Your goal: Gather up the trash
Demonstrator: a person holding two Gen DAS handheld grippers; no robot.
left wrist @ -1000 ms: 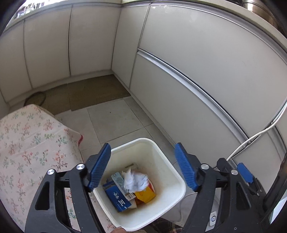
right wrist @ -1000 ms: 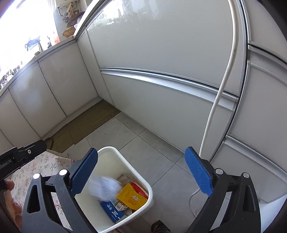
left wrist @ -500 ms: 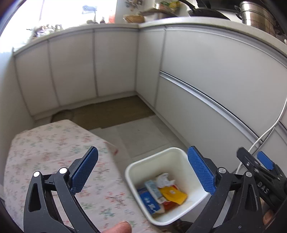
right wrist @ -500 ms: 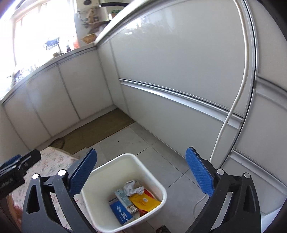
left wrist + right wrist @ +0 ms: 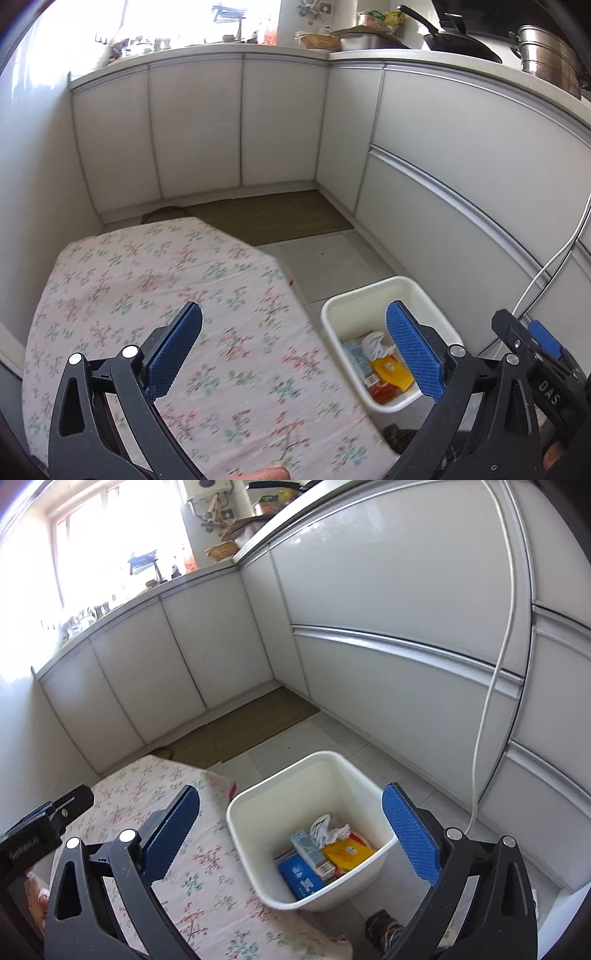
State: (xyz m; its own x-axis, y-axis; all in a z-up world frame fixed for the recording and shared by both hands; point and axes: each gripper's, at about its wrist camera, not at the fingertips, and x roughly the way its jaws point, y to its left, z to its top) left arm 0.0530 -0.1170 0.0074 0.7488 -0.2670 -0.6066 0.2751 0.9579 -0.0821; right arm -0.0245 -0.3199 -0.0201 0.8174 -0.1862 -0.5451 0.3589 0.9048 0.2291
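A white square bin (image 5: 373, 295) (image 5: 306, 771) stands on the tiled floor beside the table. It holds a crumpled white paper (image 5: 327, 829) (image 5: 375, 341), a yellow packet (image 5: 345, 854) (image 5: 391, 373), a blue box (image 5: 301, 877) and a light carton (image 5: 306, 849). My left gripper (image 5: 293, 350) is open and empty, above the table edge next to the bin. My right gripper (image 5: 291, 834) is open and empty, above the bin.
A table with a floral cloth (image 5: 155, 280) (image 5: 199, 882) lies left of the bin. White kitchen cabinets (image 5: 443, 155) run behind and right. A white cable (image 5: 491, 686) hangs down the cabinet front. A brown mat (image 5: 273, 218) lies on the floor in the corner.
Both grippers have pulled up and back from the bin, and the left has swung over the table. The crumpled paper that was falling now lies in the bin.
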